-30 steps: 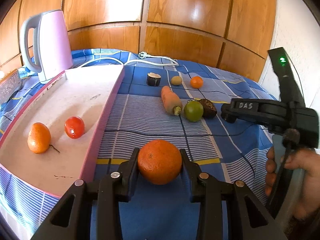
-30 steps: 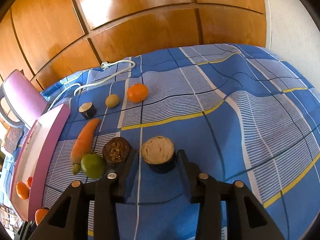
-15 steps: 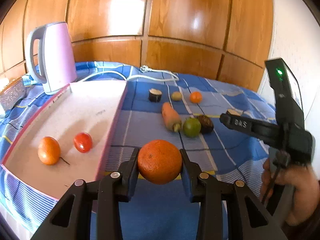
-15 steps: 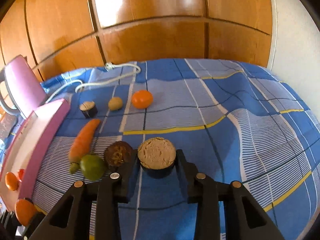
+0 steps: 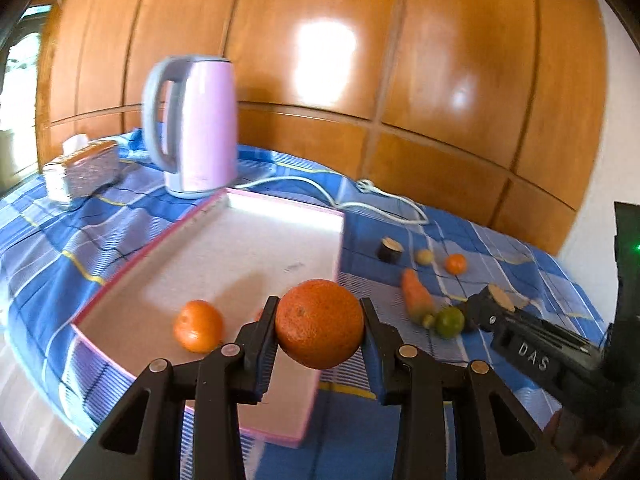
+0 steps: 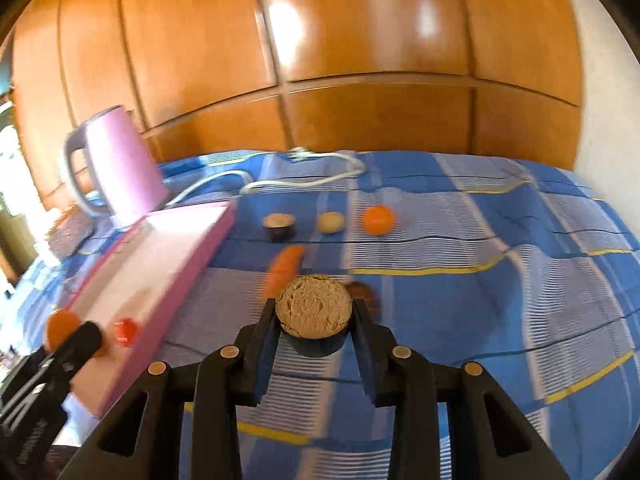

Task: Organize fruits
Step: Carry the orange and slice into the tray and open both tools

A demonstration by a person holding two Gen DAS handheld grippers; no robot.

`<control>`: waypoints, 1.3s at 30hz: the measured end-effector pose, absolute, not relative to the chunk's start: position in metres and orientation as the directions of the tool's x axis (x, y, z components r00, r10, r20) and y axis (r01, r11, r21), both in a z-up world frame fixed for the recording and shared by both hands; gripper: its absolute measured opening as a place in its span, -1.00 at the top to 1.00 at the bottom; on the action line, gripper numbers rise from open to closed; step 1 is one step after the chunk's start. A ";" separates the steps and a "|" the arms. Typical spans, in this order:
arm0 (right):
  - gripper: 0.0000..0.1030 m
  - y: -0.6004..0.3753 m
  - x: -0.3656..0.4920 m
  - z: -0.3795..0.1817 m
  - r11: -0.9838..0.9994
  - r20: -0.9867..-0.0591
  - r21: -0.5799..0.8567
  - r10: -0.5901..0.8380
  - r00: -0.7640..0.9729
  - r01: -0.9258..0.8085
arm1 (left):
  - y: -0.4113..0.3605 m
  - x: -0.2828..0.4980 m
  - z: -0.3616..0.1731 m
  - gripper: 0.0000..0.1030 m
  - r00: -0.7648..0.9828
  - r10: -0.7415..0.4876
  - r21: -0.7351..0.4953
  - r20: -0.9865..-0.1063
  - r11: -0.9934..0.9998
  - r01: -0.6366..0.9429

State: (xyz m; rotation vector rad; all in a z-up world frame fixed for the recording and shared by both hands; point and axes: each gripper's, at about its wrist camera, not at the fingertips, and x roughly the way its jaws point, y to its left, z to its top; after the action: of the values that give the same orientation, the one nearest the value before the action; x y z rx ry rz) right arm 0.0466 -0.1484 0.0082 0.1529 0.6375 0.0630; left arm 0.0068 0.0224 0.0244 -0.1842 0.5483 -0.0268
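Note:
My left gripper (image 5: 319, 330) is shut on a large orange (image 5: 319, 323) and holds it in the air over the near right corner of the pink-rimmed tray (image 5: 240, 256). A small orange (image 5: 198, 326) lies in the tray; a red tomato (image 6: 126, 331) beside it is mostly hidden in the left wrist view. My right gripper (image 6: 314, 330) is shut on a dark-skinned cut fruit piece (image 6: 314, 312), tan face up, raised above the cloth. It also shows in the left wrist view (image 5: 498, 300). A carrot (image 5: 416, 294), a green lime (image 5: 450, 322) and a dark round fruit (image 6: 362, 292) lie below.
A pink kettle (image 5: 196, 128) stands behind the tray with its white cord (image 5: 360, 200) across the blue checked cloth (image 6: 500, 280). Another cut piece (image 6: 279, 225), a small yellowish fruit (image 6: 330, 222) and a small orange (image 6: 379, 219) lie further back. A glittery box (image 5: 86, 168) sits far left.
Both grippers have risen and swung left toward the tray with their loads. The large orange now hangs over the tray's corner; the cut piece is lifted off the cloth.

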 end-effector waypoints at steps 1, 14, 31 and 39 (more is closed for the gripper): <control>0.31 -0.141 0.048 0.010 0.986 -0.589 0.165 0.125 0.798 -0.033 | 0.026 0.007 0.024 0.27 0.854 -0.065 -0.185 -0.517 0.982 -0.038; 0.31 -0.089 0.064 0.020 0.955 -0.611 0.244 0.288 0.737 -0.171 | 0.064 0.014 0.027 0.26 0.856 0.023 -0.260 -0.517 0.948 -0.182; 0.24 -0.028 0.109 0.036 0.900 -0.614 0.305 0.435 0.658 -0.310 | 0.113 0.043 0.006 0.03 0.817 0.078 -0.396 -0.572 0.845 -0.358; 0.23 -0.046 0.093 0.027 0.915 -0.631 0.308 0.402 0.663 -0.261 | 0.107 0.043 0.007 -0.19 0.820 0.085 -0.365 -0.566 0.866 -0.342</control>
State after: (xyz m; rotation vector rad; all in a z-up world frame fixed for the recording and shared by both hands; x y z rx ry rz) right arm 0.0927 -0.0459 0.0270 0.1980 0.7584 0.3771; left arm 0.0427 0.1066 0.0069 -0.4760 0.5683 0.2370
